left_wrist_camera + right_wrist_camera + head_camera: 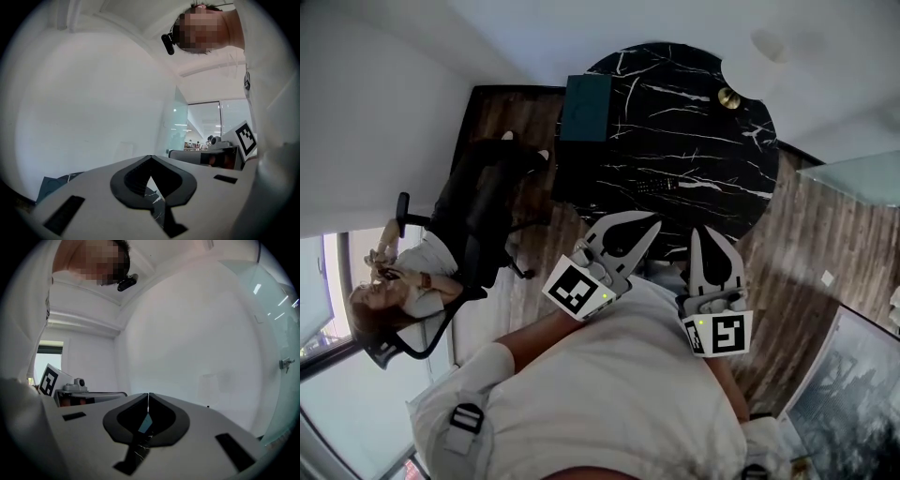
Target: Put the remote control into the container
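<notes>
In the head view a slim black remote control (pixel 656 185) lies on the round black marble table (pixel 703 131), near its front edge. A dark teal box-shaped container (pixel 586 108) stands at the table's left rim. My left gripper (pixel 655 221) is held close to my chest, shut and empty, its tip just short of the remote. My right gripper (pixel 710 229) is beside it, also shut with nothing in it. In the left gripper view the jaws of the left gripper (pixel 150 157) meet at the tips. The right gripper (pixel 148 394) shows the same in its own view.
A white lamp (pixel 759 64) with a brass base (pixel 729 97) stands at the table's far right. A black office chair (pixel 483 206) is left of the table, and a seated person (pixel 398 281) is beyond it. The floor is dark wood.
</notes>
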{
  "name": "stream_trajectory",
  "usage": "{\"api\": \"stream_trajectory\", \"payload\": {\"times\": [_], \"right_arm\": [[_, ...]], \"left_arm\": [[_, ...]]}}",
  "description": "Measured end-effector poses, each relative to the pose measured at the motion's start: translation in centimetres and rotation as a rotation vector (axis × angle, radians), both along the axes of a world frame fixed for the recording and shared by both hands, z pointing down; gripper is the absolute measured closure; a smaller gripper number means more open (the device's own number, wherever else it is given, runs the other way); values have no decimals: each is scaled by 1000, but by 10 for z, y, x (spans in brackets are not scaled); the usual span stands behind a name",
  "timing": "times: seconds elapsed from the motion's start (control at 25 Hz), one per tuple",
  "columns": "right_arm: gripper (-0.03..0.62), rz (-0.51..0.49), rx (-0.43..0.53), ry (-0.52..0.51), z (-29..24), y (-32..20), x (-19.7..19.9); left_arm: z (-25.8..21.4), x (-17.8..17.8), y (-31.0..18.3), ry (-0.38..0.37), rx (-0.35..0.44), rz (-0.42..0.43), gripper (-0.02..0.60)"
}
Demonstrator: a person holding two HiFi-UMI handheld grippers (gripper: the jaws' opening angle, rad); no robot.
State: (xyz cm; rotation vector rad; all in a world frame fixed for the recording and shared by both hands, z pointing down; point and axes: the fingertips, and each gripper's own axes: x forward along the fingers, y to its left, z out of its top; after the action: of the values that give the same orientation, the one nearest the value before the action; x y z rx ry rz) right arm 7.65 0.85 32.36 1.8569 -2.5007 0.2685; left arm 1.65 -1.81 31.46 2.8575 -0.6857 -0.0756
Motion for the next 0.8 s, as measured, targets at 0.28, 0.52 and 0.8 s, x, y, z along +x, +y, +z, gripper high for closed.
{"api": "stream_trajectory", "payload": {"times": [0.28,0.52,0.8], "right_arm": [[583,-28,-42,-10,15,-11,15],[583,-48,-92,-33,32,-12,22],[583,-77,-160,-54,60,-14,26]], "left_arm": [[12,21,-6,-83,10,39,575],[25,26,-9,-94,-38,5,575],[57,30,-8,-185,-72,5,575]]}}
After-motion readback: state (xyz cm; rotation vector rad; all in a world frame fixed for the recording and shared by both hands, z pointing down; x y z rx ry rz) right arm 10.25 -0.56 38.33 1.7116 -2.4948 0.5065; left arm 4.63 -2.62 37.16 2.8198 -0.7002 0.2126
